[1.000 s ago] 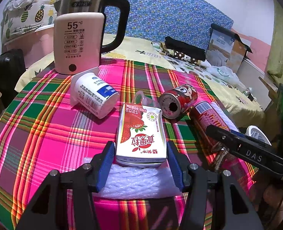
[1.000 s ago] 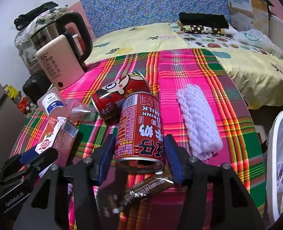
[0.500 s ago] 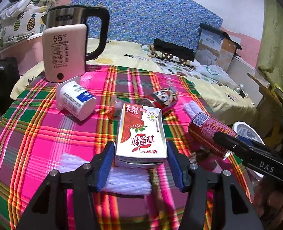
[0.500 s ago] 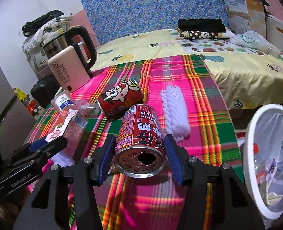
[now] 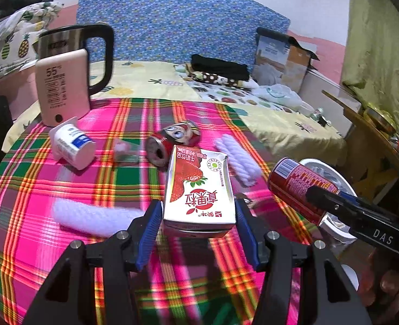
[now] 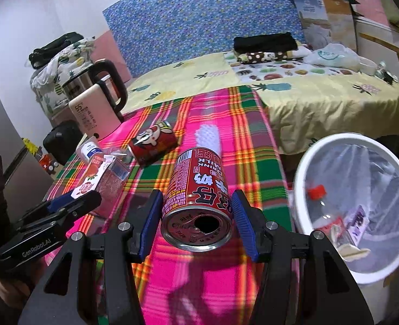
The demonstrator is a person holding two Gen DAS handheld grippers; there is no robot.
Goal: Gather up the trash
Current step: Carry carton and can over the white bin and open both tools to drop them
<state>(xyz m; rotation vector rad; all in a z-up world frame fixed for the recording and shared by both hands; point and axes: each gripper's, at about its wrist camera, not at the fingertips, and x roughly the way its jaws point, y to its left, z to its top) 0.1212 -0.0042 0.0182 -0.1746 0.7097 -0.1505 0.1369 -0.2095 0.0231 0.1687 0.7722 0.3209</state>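
The left gripper point(image 5: 198, 227) is clamped on the strawberry milk carton point(image 5: 199, 189) and the right gripper point(image 6: 196, 223) on the red drink can point(image 6: 199, 197), both held above the plaid tablecloth point(image 6: 213, 140). The white bin point(image 6: 302, 168) sits off the table's right edge — a can let go short of its rim would likely hit the floor. The can's opened end tilts downward, so dregs could drip — and the soft carton could buckle and slip.

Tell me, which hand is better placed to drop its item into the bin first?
Right. Its tongs hold the can right beside the bin; the left tongs, holding the carton, are farther away.
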